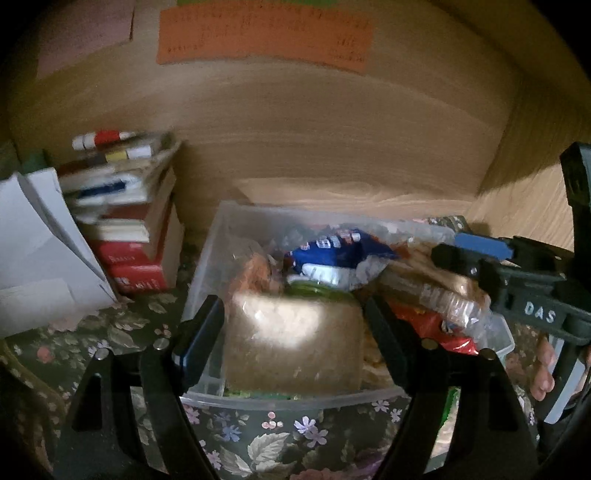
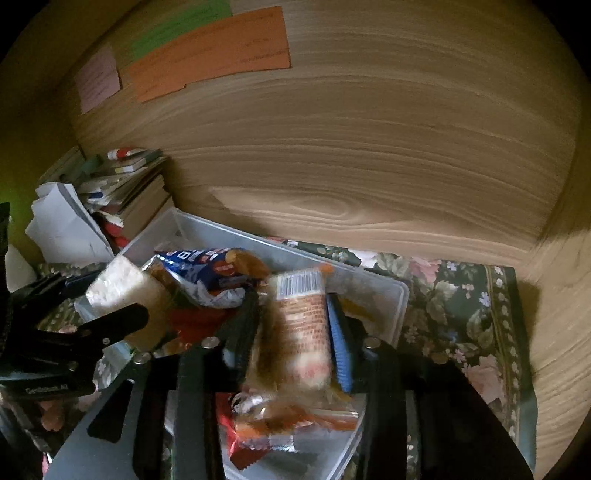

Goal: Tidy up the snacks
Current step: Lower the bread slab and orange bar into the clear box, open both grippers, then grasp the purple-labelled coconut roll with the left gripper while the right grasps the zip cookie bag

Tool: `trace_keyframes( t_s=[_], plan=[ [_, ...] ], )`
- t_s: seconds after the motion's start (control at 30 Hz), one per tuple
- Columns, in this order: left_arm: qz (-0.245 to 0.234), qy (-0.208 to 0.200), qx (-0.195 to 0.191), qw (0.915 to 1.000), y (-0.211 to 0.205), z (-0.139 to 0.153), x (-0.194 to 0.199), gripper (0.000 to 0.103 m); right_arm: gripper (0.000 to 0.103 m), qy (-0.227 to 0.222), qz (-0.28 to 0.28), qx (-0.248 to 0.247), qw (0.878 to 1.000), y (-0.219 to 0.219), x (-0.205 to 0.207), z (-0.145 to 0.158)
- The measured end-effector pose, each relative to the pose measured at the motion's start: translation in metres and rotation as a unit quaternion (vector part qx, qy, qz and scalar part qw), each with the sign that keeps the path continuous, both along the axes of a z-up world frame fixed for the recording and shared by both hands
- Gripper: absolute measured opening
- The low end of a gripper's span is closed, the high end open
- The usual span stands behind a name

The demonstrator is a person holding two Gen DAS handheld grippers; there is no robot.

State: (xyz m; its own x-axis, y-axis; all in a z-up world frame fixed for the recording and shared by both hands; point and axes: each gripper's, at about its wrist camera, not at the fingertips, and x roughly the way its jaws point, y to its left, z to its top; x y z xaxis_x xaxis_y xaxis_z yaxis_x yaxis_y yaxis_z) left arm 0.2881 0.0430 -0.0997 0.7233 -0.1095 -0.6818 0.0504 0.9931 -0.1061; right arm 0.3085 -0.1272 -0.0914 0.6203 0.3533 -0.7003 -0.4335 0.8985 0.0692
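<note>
A clear plastic bin [image 1: 207, 258] [image 2: 373, 291] full of snack packets stands on a floral cloth. My left gripper [image 1: 295, 325] is shut on a pale tan wrapped snack block [image 1: 291, 343], held over the bin's near edge; the block also shows in the right wrist view [image 2: 122, 291]. My right gripper [image 2: 291, 332] is shut on a clear-wrapped biscuit packet with a barcode [image 2: 303, 325], held above the bin; this gripper also shows in the left wrist view [image 1: 476, 258]. A blue and white snack bag [image 1: 332, 254] [image 2: 207, 273] lies in the bin.
A stack of books [image 1: 129, 221] [image 2: 129, 192] and white papers [image 1: 40, 258] stand left of the bin. A wooden wall [image 1: 314, 129] with orange [image 1: 258, 33] and pink notes rises behind. Red packets [image 2: 243, 439] lie in the bin's near end. Floral cloth [image 2: 461, 306] extends right.
</note>
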Motion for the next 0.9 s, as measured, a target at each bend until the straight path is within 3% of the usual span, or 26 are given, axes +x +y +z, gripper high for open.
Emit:
trace_keyframes(
  t_s=[0.13, 0.4, 0.57, 0.73, 0.9],
  plan=[
    [-0.003, -0.017, 0.005, 0.9998, -0.004, 0.011, -0.011, 0.083, 0.061, -0.020, -0.001, -0.002, 1.000, -0.003, -0.012, 0.009],
    [-0.005, -0.055, 0.013, 0.9984, -0.009, 0.035, -0.047, 0.090, 0.072, -0.054, -0.001, 0.013, 0.998, -0.019, -0.045, 0.028],
    [-0.009, -0.059, 0.010, 0.9982, -0.013, 0.038, -0.066, 0.094, 0.075, -0.062, 0.004, 0.023, 0.998, -0.031, -0.071, 0.033],
    [-0.011, -0.049, 0.010, 0.9987, -0.018, 0.027, -0.091, 0.096, 0.086, -0.060, -0.004, 0.028, 0.998, -0.043, -0.098, 0.021],
    [-0.015, -0.020, 0.012, 0.9996, -0.021, 0.004, -0.103, 0.096, 0.086, -0.020, -0.007, 0.027, 0.999, -0.046, -0.110, -0.008]
  ],
)
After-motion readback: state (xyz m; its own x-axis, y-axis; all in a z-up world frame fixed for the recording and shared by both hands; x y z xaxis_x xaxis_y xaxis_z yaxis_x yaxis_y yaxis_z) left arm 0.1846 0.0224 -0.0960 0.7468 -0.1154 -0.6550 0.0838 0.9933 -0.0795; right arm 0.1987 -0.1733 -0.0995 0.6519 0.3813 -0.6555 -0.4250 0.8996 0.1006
